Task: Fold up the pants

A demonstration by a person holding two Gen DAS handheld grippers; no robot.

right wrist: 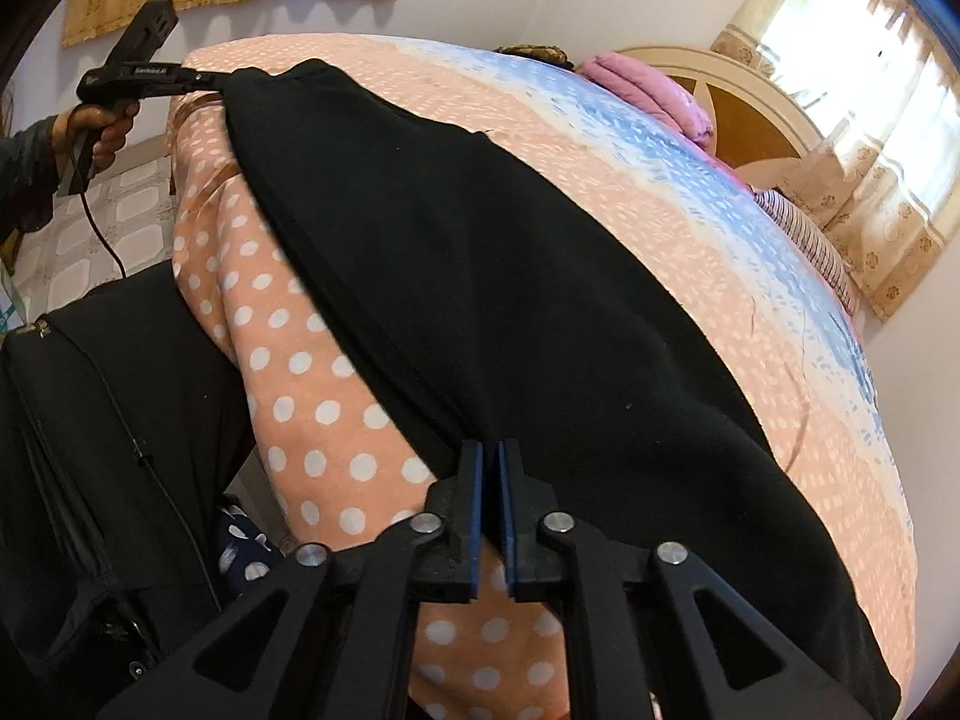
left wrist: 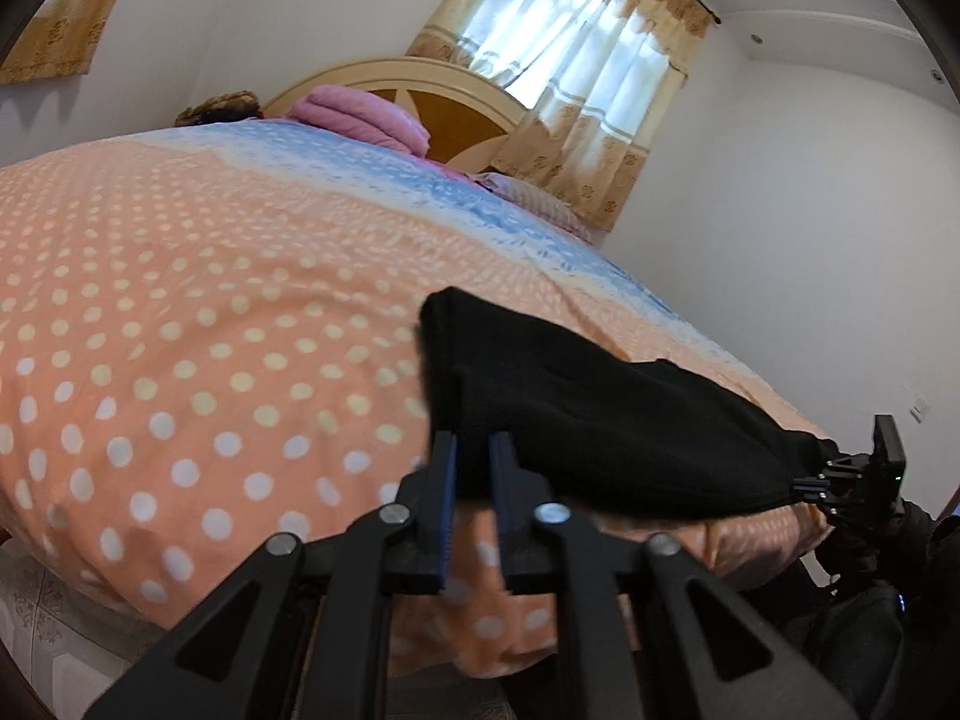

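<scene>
Pants (right wrist: 480, 276), black, lie stretched along the near edge of a bed, resting on a peach bedspread (left wrist: 180, 300) with white dots. From the right wrist view, going left to right: a hand (right wrist: 99, 132) at the far left holds the left gripper (right wrist: 219, 81), whose tips bite one end of the black fabric at the bed's corner. A dark garment (right wrist: 90, 420) worn by the person fills the lower left. The pants run from that corner diagonally down to the right gripper (right wrist: 491, 456), whose fingers stand close together, clamped on the fabric edge. Beyond the pants the bedspread changes to a blue and white band (right wrist: 690, 138). A folded pink blanket (right wrist: 648, 90) lies by the headboard (right wrist: 750, 102), and a curtained window (right wrist: 870, 90) stands at the far right.

From the left wrist view, the left gripper's jaws are nearly together with the fabric edge pinched between them, and the pants sag across to the right gripper at the right edge, also closed on the cloth.
</scene>
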